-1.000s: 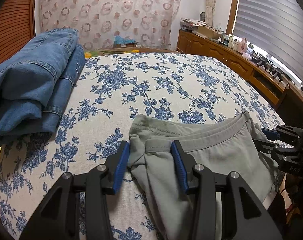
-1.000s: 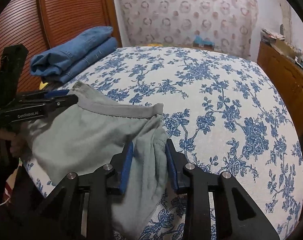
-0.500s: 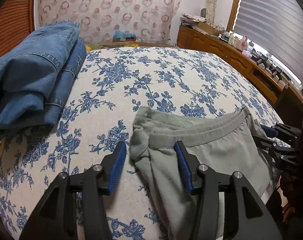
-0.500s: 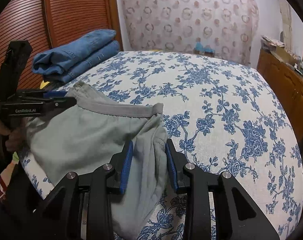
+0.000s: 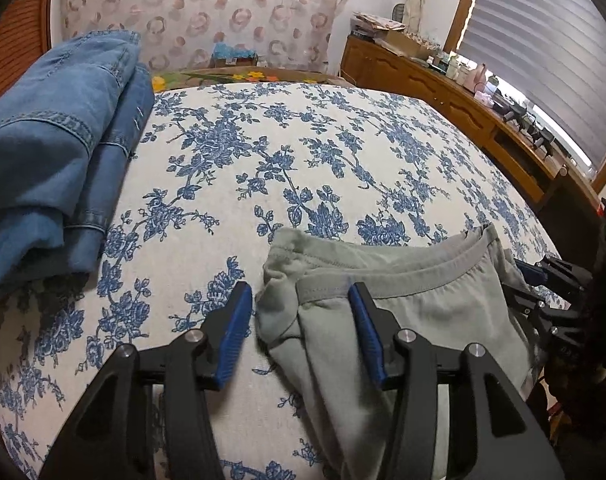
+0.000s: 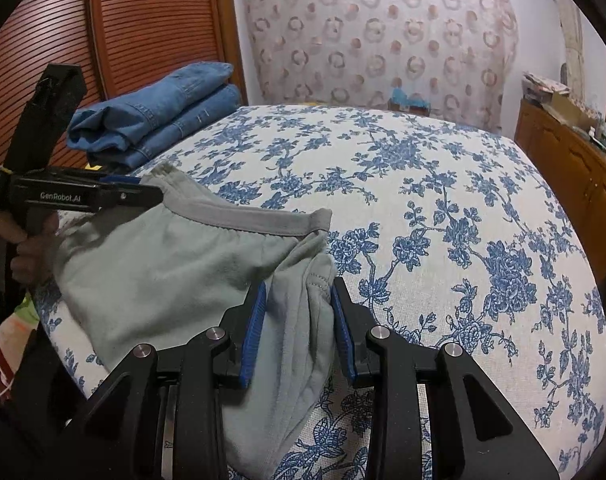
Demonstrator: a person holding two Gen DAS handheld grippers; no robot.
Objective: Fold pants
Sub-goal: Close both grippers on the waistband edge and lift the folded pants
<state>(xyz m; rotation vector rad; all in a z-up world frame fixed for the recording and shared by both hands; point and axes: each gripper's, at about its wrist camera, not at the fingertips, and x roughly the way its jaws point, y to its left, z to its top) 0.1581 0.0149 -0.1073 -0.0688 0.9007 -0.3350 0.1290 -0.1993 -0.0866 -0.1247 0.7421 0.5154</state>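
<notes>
Grey-green pants (image 5: 415, 304) lie bunched at the near edge of the bed, waistband (image 6: 247, 220) up, legs hanging over the edge. My left gripper (image 5: 299, 312) is open, its blue pads on either side of the left waistband corner. It also shows in the right wrist view (image 6: 143, 192). My right gripper (image 6: 299, 304) is open around the right corner of the pants, fabric lying between the pads. It shows at the right edge of the left wrist view (image 5: 543, 276).
Folded blue jeans (image 5: 51, 152) are stacked at the bed's far left; they also show in the right wrist view (image 6: 159, 112). The floral bedspread (image 6: 423, 208) stretches ahead. A wooden sideboard (image 5: 483, 108) with clutter runs along the right. A slatted wooden door (image 6: 143, 28) stands left.
Both grippers have moved slightly forward with the pants' waistband edge. The left jaws opened a little wider. The pants have hardly moved on the bed.
</notes>
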